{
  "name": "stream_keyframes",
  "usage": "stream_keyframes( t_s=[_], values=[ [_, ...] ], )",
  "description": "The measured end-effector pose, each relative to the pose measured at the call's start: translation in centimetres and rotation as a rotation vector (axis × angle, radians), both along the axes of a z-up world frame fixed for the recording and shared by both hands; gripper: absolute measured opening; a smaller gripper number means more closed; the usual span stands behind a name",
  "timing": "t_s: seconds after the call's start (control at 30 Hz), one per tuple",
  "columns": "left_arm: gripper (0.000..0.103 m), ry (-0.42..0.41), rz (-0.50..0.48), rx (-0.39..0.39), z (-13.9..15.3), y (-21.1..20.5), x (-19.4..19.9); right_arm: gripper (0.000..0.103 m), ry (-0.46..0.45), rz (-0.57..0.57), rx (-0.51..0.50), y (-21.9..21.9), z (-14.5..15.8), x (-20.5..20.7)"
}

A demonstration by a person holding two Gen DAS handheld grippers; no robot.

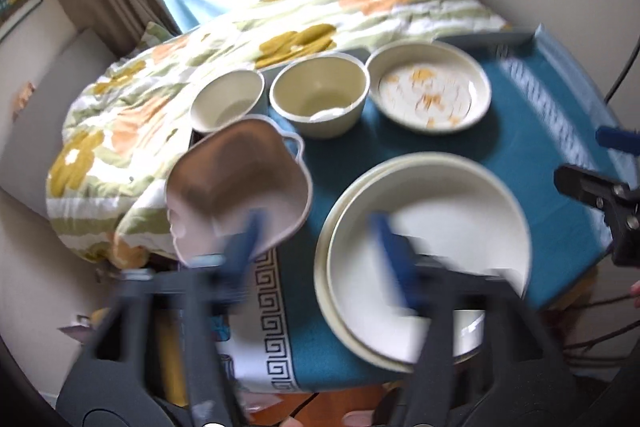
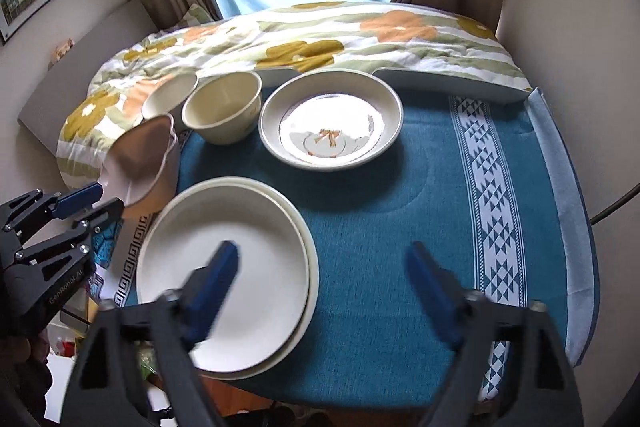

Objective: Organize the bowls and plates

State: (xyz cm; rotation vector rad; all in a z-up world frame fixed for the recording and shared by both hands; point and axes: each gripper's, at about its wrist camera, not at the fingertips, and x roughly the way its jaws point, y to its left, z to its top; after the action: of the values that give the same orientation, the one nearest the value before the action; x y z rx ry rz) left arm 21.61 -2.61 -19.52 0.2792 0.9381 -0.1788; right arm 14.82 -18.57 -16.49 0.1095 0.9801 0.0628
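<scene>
Two stacked cream plates (image 1: 428, 259) (image 2: 228, 275) lie at the table's near left. A patterned shallow bowl (image 1: 430, 87) (image 2: 332, 119) and two cream bowls, the larger (image 1: 320, 95) (image 2: 222, 107) and the smaller (image 1: 226, 101) (image 2: 170, 95), stand at the back. My left gripper (image 1: 316, 247) (image 2: 94, 201) looks open; a pinkish scalloped dish (image 1: 240, 187) (image 2: 144, 163) is tilted at its left finger, above the table's left edge. Whether it is gripped is unclear. My right gripper (image 2: 324, 279) (image 1: 592, 163) is open and empty over the cloth, right of the plates.
A teal cloth (image 2: 400, 211) with a white patterned band covers the round table. A floral quilt (image 2: 320, 35) lies behind the bowls, with curtains and a window beyond. A grey flat object (image 2: 452, 83) lies at the table's back edge.
</scene>
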Motion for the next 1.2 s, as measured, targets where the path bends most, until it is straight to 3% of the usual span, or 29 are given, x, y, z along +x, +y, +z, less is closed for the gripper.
stream_keyframes(
  t_s=[0.07, 0.27, 0.43, 0.57, 0.67, 0.87, 0.9, 0.97, 1.03, 1.1, 1.2],
  values=[
    [0.103, -0.036, -0.003, -0.052, 1.2, 0.0, 0.3, 0.098, -0.028, -0.021, 0.0, -1.0, 0.8, 0.0],
    [0.103, 0.095, 0.009, -0.229, 1.2, -1.1, 3.0, 0.098, -0.043, -0.008, 0.009, -4.2, 1.4, 2.0],
    [0.103, 0.146, 0.085, -0.282, -0.3, -3.4, 5.5, 0.098, -0.044, 0.079, 0.019, -7.7, 1.1, 6.7],
    [0.103, 0.168, 0.208, -0.316, -1.7, -4.9, 7.4, 0.098, 0.07, 0.174, -0.02, -9.6, -0.1, 11.9],
    [0.103, 0.187, 0.3, -0.339, -3.0, -5.9, 9.0, 0.098, 0.067, 0.245, -0.035, -10.8, -0.8, 14.7],
    [0.098, 0.221, 0.417, -0.393, -6.3, -7.1, 12.4, 0.097, 0.184, 0.441, 0.022, -10.9, -5.2, 20.7],
    [0.09, 0.237, 0.424, -0.398, -7.2, -7.3, 13.0, 0.093, 0.204, 0.459, 0.038, -10.7, -6.1, 21.3],
    [0.072, 0.28, 0.435, -0.403, -8.8, -7.6, 14.1, 0.067, 0.244, 0.488, 0.076, -10.4, -7.7, 22.2],
    [0.053, 0.311, 0.444, -0.415, -10.2, -7.8, 14.8, 0.057, 0.272, 0.507, 0.109, -10.0, -9.1, 22.9],
    [0.05, 0.327, 0.447, -0.429, -11.2, -7.9, 15.2, 0.05, 0.281, 0.523, 0.129, -9.6, -9.9, 23.1],
    [0.031, 0.349, 0.455, -0.438, -12.3, -8.1, 15.6, 0.031, 0.294, 0.542, 0.148, -9.2, -10.7, 23.5]
  ],
)
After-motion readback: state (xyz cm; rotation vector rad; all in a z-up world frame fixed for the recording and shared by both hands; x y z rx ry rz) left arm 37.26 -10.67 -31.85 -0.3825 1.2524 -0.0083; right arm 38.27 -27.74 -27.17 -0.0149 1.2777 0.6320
